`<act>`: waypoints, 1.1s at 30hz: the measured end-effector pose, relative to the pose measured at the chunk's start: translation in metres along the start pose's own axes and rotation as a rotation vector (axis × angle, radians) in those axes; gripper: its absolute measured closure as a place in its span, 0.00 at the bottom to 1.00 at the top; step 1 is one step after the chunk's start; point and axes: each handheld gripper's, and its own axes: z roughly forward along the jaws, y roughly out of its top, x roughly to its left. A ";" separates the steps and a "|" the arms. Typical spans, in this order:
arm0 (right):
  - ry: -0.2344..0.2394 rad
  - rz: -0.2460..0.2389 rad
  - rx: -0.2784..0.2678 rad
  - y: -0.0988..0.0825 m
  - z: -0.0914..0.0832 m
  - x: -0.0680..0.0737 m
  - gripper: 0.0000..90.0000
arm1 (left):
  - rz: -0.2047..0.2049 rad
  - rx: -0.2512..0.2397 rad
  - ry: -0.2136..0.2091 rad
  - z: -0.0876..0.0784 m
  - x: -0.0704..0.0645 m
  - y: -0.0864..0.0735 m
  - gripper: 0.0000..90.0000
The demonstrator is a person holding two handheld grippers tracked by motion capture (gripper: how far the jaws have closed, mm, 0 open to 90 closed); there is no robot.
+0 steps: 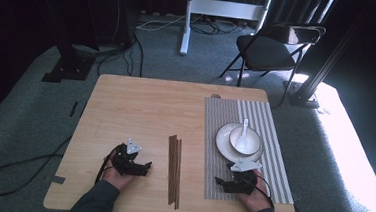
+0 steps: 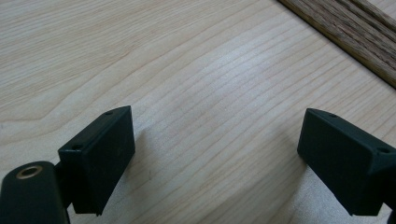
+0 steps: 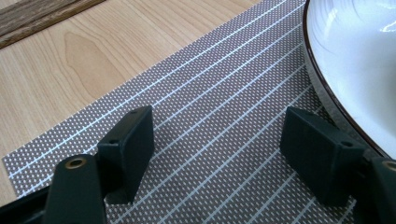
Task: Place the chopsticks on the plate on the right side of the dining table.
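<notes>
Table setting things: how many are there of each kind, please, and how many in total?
Chopsticks: 2
Placemat: 1
Plate: 1
Bowl: 1
Spoon: 1
Total: 6

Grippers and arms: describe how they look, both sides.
The left gripper and right gripper are black, each with two blocky black jaws bearing small screw holes and a grey three-cornered plate on top. A black cable trails from each. A brass-coloured insert shows near each jaw base. The person wears dark grey-blue sleeves.
</notes>
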 end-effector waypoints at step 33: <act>-0.019 0.010 0.008 0.000 0.001 0.000 0.22 | -0.074 -0.029 0.010 -0.019 0.003 0.004 0.37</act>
